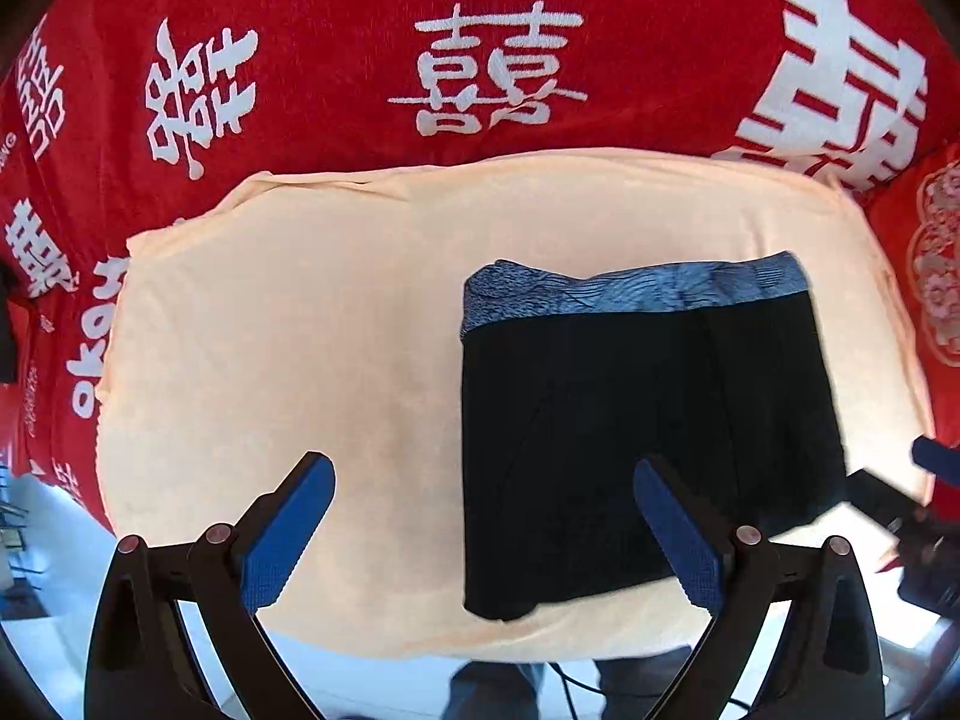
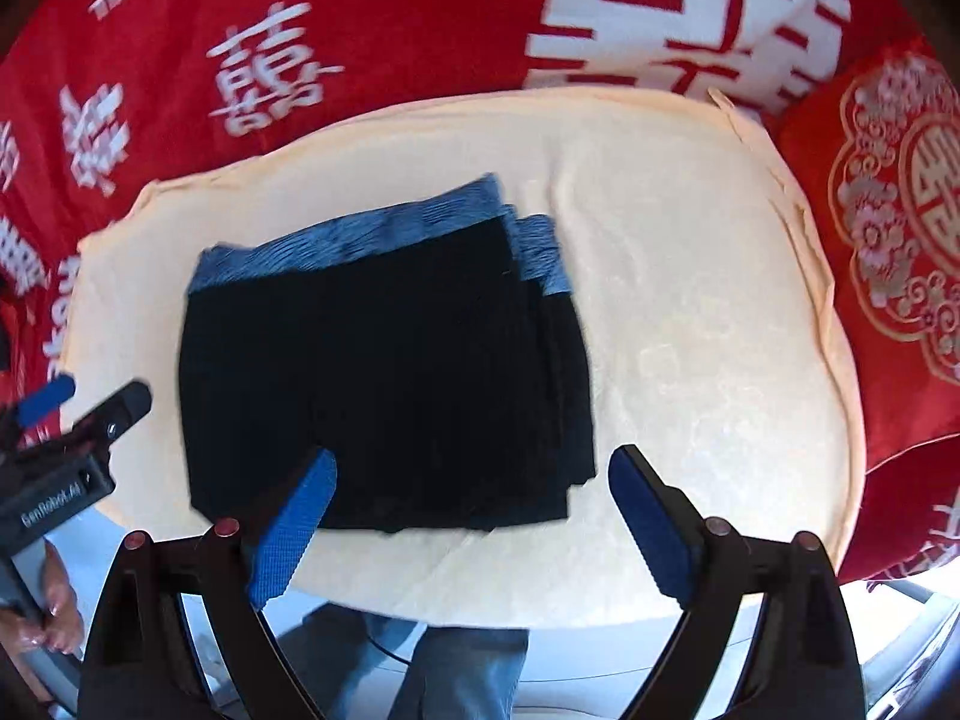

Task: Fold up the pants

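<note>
The pants are black shorts with a blue patterned waistband, folded into a compact rectangle and lying flat on a cream cloth. They also show in the right wrist view, with layered edges on their right side. My left gripper is open and empty, above the near edge of the cloth, its right finger over the shorts' lower part. My right gripper is open and empty above the shorts' near right corner. The left gripper also shows at the left edge of the right wrist view.
A red blanket with white characters surrounds the cream cloth. A red embroidered cushion lies at the right. The person's jeans and a cable show below the near edge. The right gripper's body shows at the left wrist view's right edge.
</note>
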Motion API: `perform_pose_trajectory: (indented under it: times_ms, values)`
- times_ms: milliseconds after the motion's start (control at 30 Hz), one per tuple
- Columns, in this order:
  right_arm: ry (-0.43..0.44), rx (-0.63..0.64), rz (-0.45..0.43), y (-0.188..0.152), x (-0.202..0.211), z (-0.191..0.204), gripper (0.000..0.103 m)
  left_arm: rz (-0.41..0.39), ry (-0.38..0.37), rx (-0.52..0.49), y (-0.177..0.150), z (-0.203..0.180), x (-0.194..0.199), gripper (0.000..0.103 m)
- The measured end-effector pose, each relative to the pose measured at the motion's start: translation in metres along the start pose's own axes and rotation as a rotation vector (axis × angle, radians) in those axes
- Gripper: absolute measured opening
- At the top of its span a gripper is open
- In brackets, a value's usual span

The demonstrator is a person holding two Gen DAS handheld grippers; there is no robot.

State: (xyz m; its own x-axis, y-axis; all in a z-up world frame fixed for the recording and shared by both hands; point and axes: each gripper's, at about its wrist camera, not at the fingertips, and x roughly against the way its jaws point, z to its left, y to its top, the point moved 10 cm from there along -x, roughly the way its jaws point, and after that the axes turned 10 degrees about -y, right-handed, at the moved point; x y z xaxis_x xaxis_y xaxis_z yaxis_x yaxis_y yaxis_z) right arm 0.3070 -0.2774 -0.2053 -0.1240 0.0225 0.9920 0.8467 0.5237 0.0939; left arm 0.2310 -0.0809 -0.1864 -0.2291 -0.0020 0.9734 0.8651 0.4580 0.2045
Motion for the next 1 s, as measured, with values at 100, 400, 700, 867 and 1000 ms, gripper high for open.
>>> perform_pose_trajectory:
  times_ms: [100,400,700,867,1000]
  values:
    - [-0.005,0.000,-0.009,-0.005,0.015,0.007,0.094,-0.002,-0.001,-0.022,0.000,-0.004,0.011,0.100]
    - [-0.010,-0.029,-0.030,-0.007,0.046,0.019,0.094,-0.019,-0.029,-0.046,-0.001,-0.009,0.042,0.100]
    - [-0.049,-0.035,-0.047,-0.012,0.070,0.019,0.094,-0.048,-0.042,-0.070,-0.003,-0.014,0.069,0.100]
    - [-0.108,-0.046,-0.062,-0.018,0.082,0.015,0.094,-0.070,-0.052,-0.085,-0.008,-0.013,0.083,0.100]
    - [-0.138,-0.054,-0.080,-0.024,0.090,0.012,0.094,-0.061,-0.056,-0.096,-0.018,-0.011,0.088,0.100]
